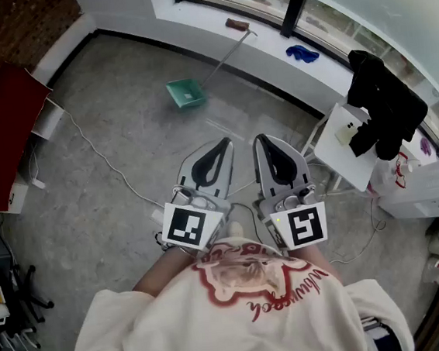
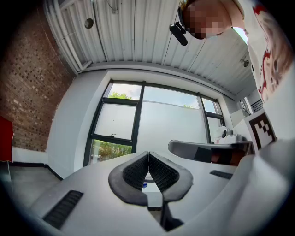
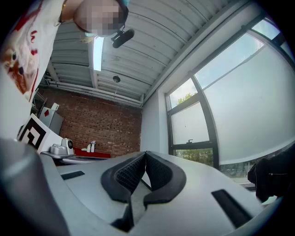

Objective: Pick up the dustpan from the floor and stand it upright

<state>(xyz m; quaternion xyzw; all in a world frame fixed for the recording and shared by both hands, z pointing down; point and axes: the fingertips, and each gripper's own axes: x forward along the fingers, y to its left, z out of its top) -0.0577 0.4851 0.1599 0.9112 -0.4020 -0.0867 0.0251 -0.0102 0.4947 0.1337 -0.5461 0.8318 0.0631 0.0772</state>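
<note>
While teal scoop-shaped dustpan [image 1: 187, 94] lies on speckled grey floor [image 1: 122, 134], left claw [image 1: 223, 141], right claw [image 1: 261, 138] pressed together.

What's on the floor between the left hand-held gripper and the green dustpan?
Just bare grey floor between the left hand-held gripper and the dustpan; the head view shows it.

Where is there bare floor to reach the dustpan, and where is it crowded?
Bare floor runs from the dustpan left to the red cabinet, crossed only by a thin white cable. The right is crowded: a white table and a black jacket.
</note>
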